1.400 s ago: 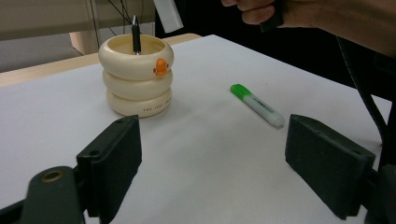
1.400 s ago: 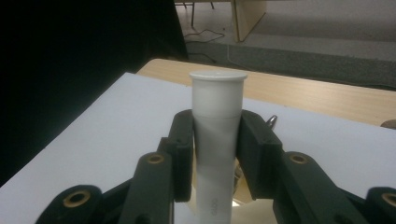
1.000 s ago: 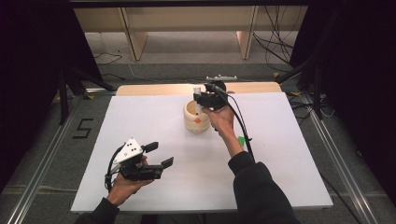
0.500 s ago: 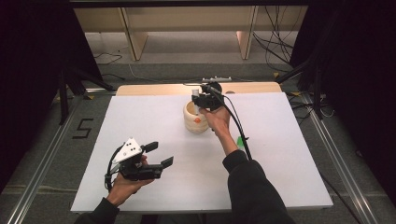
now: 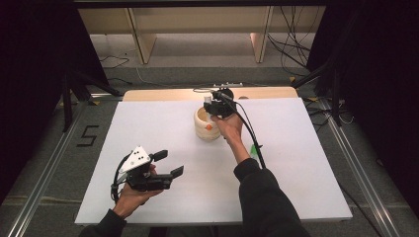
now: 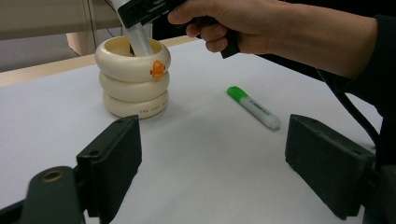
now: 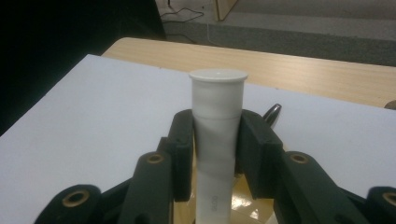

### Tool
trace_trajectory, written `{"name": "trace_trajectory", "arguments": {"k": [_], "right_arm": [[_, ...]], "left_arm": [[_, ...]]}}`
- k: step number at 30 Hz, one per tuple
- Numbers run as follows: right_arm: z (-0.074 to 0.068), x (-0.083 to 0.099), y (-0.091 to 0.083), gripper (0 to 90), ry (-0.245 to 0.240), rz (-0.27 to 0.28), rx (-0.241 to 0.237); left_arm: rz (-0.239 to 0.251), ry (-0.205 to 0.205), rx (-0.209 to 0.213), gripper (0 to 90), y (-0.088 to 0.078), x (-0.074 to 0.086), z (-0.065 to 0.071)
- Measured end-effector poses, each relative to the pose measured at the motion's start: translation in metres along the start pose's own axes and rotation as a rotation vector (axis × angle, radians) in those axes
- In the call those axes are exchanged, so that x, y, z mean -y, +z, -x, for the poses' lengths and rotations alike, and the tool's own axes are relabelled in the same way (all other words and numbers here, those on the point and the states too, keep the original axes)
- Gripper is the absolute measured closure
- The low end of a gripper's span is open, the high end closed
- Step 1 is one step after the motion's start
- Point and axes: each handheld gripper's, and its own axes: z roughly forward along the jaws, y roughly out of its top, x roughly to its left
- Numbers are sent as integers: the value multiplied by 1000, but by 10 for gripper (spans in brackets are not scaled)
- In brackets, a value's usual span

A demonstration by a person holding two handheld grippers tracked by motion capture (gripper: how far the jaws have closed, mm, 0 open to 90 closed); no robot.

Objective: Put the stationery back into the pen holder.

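A cream holder point(image 5: 206, 127) made of three stacked rings, with a small orange knob, stands on the white table point(image 5: 148, 123) toward the back middle. My right gripper point(image 5: 215, 104) hovers over it, shut on a white cylindrical tube point(image 7: 217, 116) held upright. In the left gripper view the tube point(image 6: 139, 43) dips its lower end into the holder's point(image 6: 133, 77) opening. A green-capped highlighter point(image 6: 253, 107) lies flat on the table to the right of the holder, and it is also in the high view point(image 5: 254, 149). My left gripper point(image 5: 169, 164) rests near the front left, open with nothing between its jaws.
A bare wooden strip point(image 5: 267, 92) runs along the table's far edge, with a small metal piece point(image 7: 272, 113) lying near it. Behind the table are wooden shelf legs and loose cables on the floor. Metal rails flank both sides of the table.
The right hand has edged slightly left above the holder, still gripping the tube. The left hand has stayed put.
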Motion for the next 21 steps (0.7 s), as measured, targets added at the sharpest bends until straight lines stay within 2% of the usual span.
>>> {"name": "trace_trajectory", "arguments": {"k": [2, 5, 7, 10, 13, 15, 18, 19, 20, 21], "right_arm": [[0, 1, 1, 663, -5, -4, 0], [1, 0, 1, 493, 20, -18, -40], [2, -2, -6, 432, 22, 2, -36], [7, -8, -20, 372, 13, 23, -78], [11, -11, -37, 343, -16, 31, -68], [18, -11, -51, 316, -32, 13, -71], [29, -8, -68, 302, -29, -10, -56], [29, -8, -68, 302, -29, -10, -56], [36, -4, -76, 287, -30, -53, -32], [38, -2, -78, 282, -32, -72, -12]], "left_arm": [[2, -1, 1, 180, 0, 0, 0], [2, -1, 2, 180, 0, 0, 0], [2, -1, 2, 180, 0, 0, 0], [0, 2, 1, 180, 0, 0, -1], [-1, -3, 1, 180, 0, 0, 0], [-1, -3, -1, 180, 0, 0, 0], [-2, -2, -2, 180, 1, 0, 0], [-2, -2, -2, 180, 1, 0, 0], [1, -5, -3, 180, 2, 0, 1], [-3, -2, -3, 181, 2, 0, 1]]}}
